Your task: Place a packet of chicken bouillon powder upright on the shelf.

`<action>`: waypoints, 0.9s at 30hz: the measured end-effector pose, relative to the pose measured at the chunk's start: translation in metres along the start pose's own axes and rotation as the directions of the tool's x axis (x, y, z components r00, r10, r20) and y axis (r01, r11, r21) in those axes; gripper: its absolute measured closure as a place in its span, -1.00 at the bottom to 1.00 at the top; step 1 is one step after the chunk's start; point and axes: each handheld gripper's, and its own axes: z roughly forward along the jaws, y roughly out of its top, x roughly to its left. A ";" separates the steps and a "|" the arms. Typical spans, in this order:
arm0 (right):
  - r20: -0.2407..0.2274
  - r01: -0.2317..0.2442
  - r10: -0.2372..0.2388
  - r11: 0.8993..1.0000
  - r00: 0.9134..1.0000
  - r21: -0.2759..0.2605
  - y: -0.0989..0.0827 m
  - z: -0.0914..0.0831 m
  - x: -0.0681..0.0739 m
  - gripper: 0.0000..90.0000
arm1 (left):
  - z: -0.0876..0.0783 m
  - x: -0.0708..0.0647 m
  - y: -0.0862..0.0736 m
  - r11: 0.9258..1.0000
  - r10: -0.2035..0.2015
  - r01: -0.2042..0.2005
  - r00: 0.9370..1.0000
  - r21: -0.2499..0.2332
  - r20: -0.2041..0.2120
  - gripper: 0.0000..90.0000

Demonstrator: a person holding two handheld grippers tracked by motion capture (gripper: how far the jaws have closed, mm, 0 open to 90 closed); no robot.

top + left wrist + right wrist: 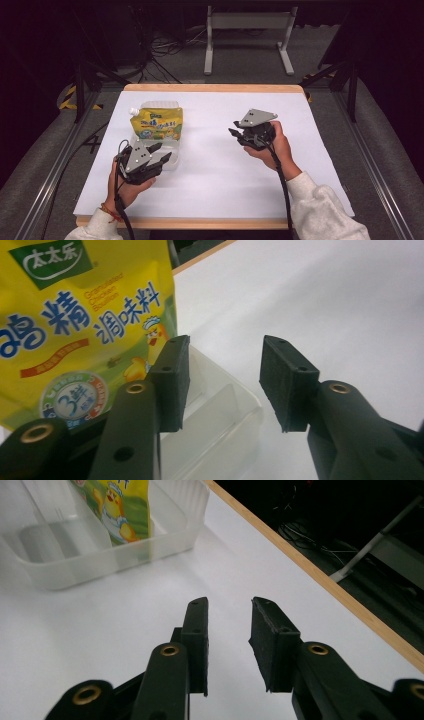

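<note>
I am looking at one yellow pouch (75, 330) standing in one clear plastic bin (170, 150) on the left half of the white counter (215, 165). Through the left gripper view I am reading its label: a green badge at the top with three white Chinese characters, "太太乐"; under it small pale print, "Granulated Chicken Bouillon"; then big blue characters, "鸡精" and "调味料". A cartoon chick in a chef's hat is showing beside that writing, and a round seal lower down is carrying a large "3" with characters I cannot make out. From the high view I am seeing a white spout cap (133, 110) at the pouch's upper left corner.

I am working two claws. The left claw (225, 385) is hovering over the near corner of the bin, just beside the pouch, with its jaws spread and nothing between the pads; one pad (172, 385) is sitting in front of the pouch's lower edge, and I cannot tell whether it is touching. The right claw (227, 640) is standing well apart from the bin, over bare counter on the right side, its jaws also parted and gripping nothing. In the right gripper view the bin (100, 555) is lying ahead with the pouch (120, 510) leaning inside it, and the counter's wooden edge (320, 580) is running along the right.
</note>
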 end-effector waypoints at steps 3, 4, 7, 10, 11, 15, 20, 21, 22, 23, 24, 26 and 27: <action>0.022 0.021 -0.022 1.000 1.000 0.022 -0.008 -0.007 -0.001 0.49 | 0.001 -0.007 0.000 1.000 0.007 -0.007 1.000 0.001 0.010 0.08; 0.027 0.025 -0.026 0.999 0.999 0.026 -0.010 -0.009 -0.001 0.49 | 0.002 -0.009 0.000 1.000 0.014 -0.014 1.000 0.001 0.021 0.05; 0.034 0.032 -0.033 0.999 0.999 0.036 -0.017 -0.014 -0.002 0.45 | 0.005 -0.016 -0.001 1.000 0.026 -0.027 0.999 0.013 0.028 -0.04; 0.040 0.039 -0.041 0.998 0.998 0.052 -0.027 -0.020 -0.004 0.39 | 0.007 -0.022 -0.002 0.999 0.045 -0.046 0.998 0.027 0.036 -0.12; 0.044 0.041 -0.043 0.998 0.998 0.058 -0.029 -0.020 -0.004 0.38 | 0.008 -0.023 -0.003 0.998 0.053 -0.054 0.998 0.028 0.037 -0.14; 0.050 0.026 -0.030 0.997 0.998 0.075 -0.042 -0.025 -0.006 0.23 | 0.012 -0.031 -0.005 0.996 0.067 -0.070 0.997 0.049 0.046 -0.23; 0.064 0.002 -0.007 0.996 0.998 0.087 -0.056 -0.030 -0.008 0.12 | 0.017 -0.039 -0.007 0.994 0.083 -0.087 0.995 0.065 0.061 -0.29; 0.068 0.000 -0.006 0.996 0.998 0.091 -0.058 -0.031 -0.008 0.11 | 0.018 -0.041 -0.008 0.993 0.089 -0.094 0.994 0.069 0.065 -0.31; 0.075 0.003 -0.010 0.996 0.997 0.094 -0.061 -0.033 -0.008 0.09 | 0.018 -0.042 -0.008 0.992 0.097 -0.101 0.993 0.072 0.062 -0.32; 0.084 0.002 -0.010 0.995 0.996 0.097 -0.064 -0.034 -0.008 0.05 | 0.019 -0.043 -0.008 0.991 0.108 -0.112 0.992 0.074 0.060 -0.33; 0.091 0.001 -0.011 0.994 0.996 0.107 -0.067 -0.036 -0.008 0.03 | 0.019 -0.044 -0.009 0.991 0.107 -0.112 0.992 0.076 0.068 -0.34; 0.103 0.014 -0.026 0.993 0.994 0.117 -0.072 -0.039 -0.006 0.01 | 0.021 -0.046 -0.010 0.990 0.109 -0.114 0.991 0.078 0.075 -0.36; 0.113 0.020 -0.035 0.992 0.993 0.128 -0.076 -0.041 -0.006 -0.02 | 0.021 -0.046 -0.011 0.990 0.110 -0.117 0.991 0.082 0.081 -0.36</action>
